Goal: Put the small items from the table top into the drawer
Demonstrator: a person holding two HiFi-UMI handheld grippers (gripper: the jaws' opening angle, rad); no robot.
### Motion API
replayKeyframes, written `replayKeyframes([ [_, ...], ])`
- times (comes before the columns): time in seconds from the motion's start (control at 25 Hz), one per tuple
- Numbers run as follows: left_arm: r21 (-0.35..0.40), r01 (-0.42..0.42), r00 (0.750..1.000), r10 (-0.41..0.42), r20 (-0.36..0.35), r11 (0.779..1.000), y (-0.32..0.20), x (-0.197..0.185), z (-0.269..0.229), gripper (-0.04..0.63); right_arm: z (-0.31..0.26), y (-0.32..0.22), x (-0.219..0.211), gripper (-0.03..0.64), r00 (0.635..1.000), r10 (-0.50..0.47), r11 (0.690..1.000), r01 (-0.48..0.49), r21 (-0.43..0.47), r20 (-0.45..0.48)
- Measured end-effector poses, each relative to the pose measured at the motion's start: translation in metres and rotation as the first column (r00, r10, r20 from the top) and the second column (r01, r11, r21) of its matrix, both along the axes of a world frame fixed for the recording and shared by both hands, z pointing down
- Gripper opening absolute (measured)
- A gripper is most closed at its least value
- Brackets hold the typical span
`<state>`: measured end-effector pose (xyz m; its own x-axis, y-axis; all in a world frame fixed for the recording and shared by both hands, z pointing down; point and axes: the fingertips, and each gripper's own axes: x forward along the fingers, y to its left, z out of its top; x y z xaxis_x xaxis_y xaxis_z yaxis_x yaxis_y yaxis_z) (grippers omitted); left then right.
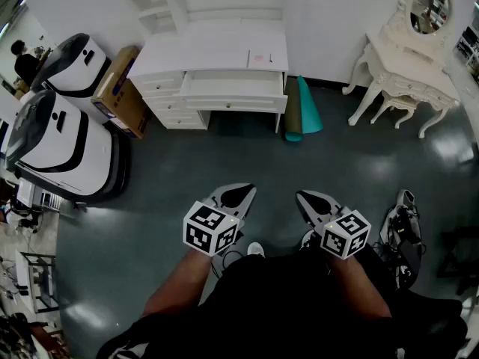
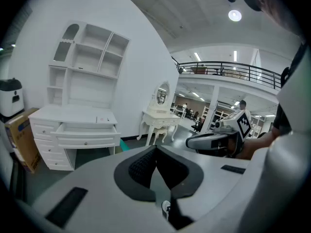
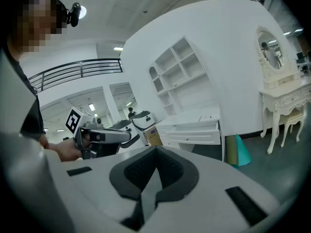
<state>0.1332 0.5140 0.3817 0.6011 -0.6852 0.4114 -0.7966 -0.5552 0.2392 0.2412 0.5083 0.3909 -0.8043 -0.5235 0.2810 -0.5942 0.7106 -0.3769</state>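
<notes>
In the upper centre of the frame, well apart from both tongs: white wooden desk [image 1: 209, 54] with shallow middle drawer [image 1: 233, 87] standing open, flat pale card-like item [image 1: 260, 57] lying on the table top near its right edge. Down at lower centre, grey left gripper [image 1: 239, 194] and grey right gripper [image 1: 310, 199] side by side above the dark floor [image 1: 150, 193], each pair of jaws pressed together, pinching nothing.

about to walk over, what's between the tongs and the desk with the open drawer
Only bare grey floor lies between the left tongs, the right tongs and the desk, as the head view shows. Teal rolls lean beside the desk.
</notes>
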Motion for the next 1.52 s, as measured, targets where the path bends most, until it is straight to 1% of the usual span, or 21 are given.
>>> replayKeyframes([
  [0.16,-0.005,0.000,1.000,0.000,-0.017,1.000,0.000,0.000,-0.002,0.004,-0.002,0.000,-0.002,0.025,1.000,-0.007,1.000,0.007,0.001,-0.002],
  [0.48,0.001,-0.007,1.000,0.007,-0.005,1.000,0.000,0.001,0.001,0.003,0.001,0.002,-0.002,0.025,1.000,-0.004,1.000,0.004,0.005,-0.001],
  [0.68,-0.003,0.000,1.000,0.000,-0.011,1.000,0.001,-0.003,0.003,0.003,-0.002,0.001,-0.004,0.026,0.999,0.017,1.000,-0.017,-0.005,0.044],
  [0.92,-0.025,0.009,1.000,-0.008,0.007,1.000,0.003,-0.003,0.011,0.003,0.007,0.000,-0.005,0.028,1.000,0.026,1.000,-0.026,-0.002,-0.005],
  [1.16,-0.030,0.001,1.000,-0.001,0.008,1.000,0.009,-0.007,0.019,0.003,0.012,0.006,-0.010,0.028,1.000,0.025,1.000,-0.025,0.001,0.002],
  [1.28,-0.033,0.003,1.000,-0.003,0.006,0.999,0.010,-0.012,0.021,0.004,0.012,0.007,-0.011,0.028,0.999,0.041,0.999,-0.041,-0.004,0.008],
  [1.52,-0.037,0.004,1.000,-0.004,-0.006,0.999,0.012,-0.018,0.024,0.004,0.015,0.008,-0.012,0.028,0.998,0.056,0.998,-0.056,-0.020,-0.017],
])
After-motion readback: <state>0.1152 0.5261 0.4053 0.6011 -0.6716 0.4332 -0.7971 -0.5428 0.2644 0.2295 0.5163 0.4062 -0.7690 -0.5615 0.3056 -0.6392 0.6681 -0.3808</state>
